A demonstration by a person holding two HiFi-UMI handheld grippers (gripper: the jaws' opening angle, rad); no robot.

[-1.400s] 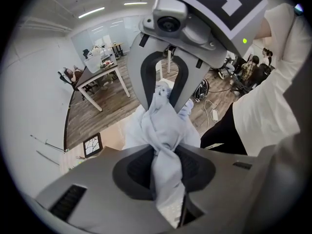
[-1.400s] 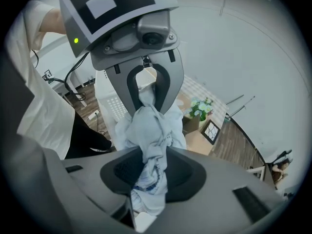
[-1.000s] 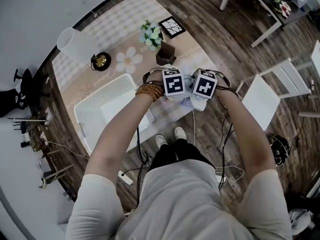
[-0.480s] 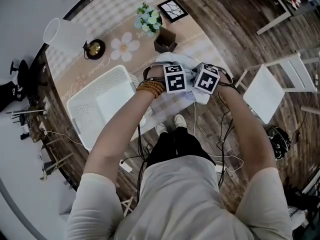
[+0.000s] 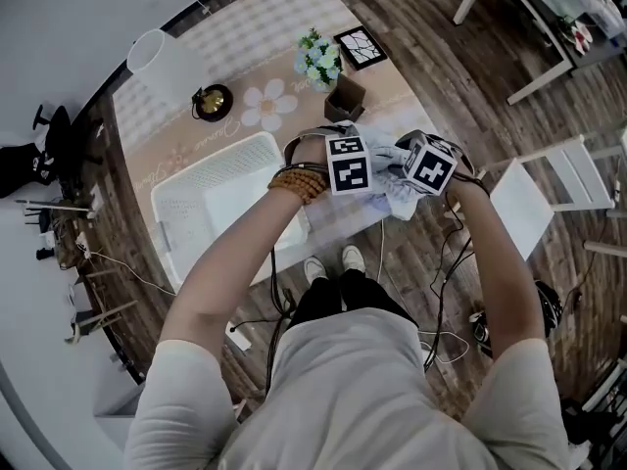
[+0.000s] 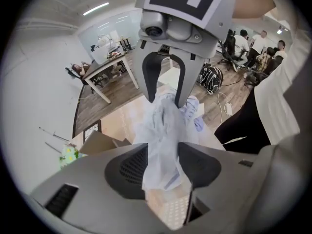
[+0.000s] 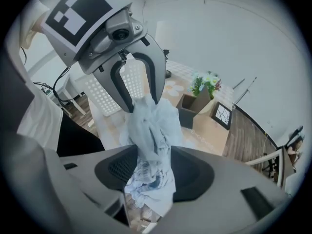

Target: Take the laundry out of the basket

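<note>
Over table [image 5: 240, 42], laundry [image 5: 400, 196] sits between both opening jaws.

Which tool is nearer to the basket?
Left. The left tool is just beside the basket; the right tool is beyond it, farther away. Both have just been opening their jaws, with the cloth between them.

Left gripper [image 6: 163, 167], right gripper [image 7: 146, 172], fingers [image 6: 127, 172] just opening

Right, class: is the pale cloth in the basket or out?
Out: the pale cloth is over the table, right of the white basket, apart from it.
</note>
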